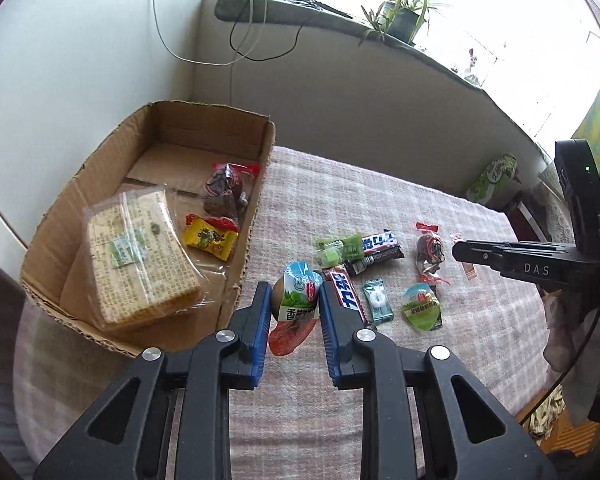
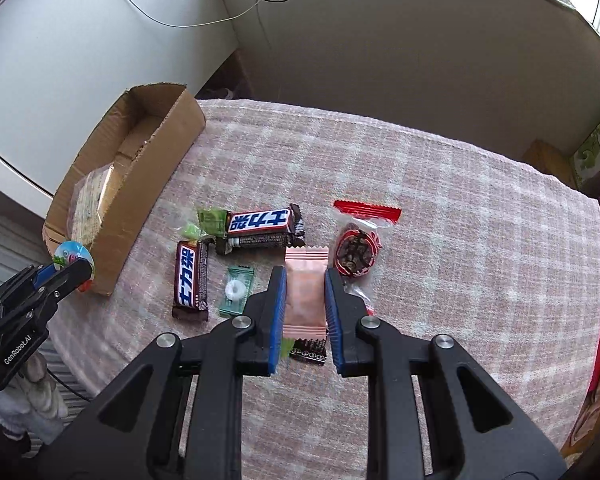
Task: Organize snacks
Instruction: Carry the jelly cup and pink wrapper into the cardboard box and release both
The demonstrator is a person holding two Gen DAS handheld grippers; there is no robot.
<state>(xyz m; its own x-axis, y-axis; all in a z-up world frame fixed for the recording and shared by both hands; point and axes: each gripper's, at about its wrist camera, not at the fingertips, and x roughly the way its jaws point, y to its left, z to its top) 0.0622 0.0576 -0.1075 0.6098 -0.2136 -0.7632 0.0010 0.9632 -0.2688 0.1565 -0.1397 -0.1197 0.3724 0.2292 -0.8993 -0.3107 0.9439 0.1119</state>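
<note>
My left gripper [image 1: 294,312] is shut on a jelly cup with a green and orange lid [image 1: 296,304], held above the cloth beside the cardboard box [image 1: 256,216]; the cup also shows in the right wrist view [image 2: 73,258]. The box holds a cracker pack [image 1: 140,260], a yellow candy [image 1: 210,238] and a dark date packet [image 1: 226,192]. My right gripper [image 2: 305,312] is shut on a pink sachet [image 2: 305,292] just above the cloth. Two chocolate bars [image 2: 260,226] [image 2: 190,280], a mint [image 2: 236,290], a green candy [image 2: 208,222], a red-topped date packet [image 2: 356,254] and a second jelly cup [image 1: 422,306] lie on the cloth.
The table wears a pink checked cloth [image 2: 440,208]. A wall and a windowsill with a plant [image 1: 404,12] and cables stand behind. A green box [image 1: 496,178] sits at the table's far right corner.
</note>
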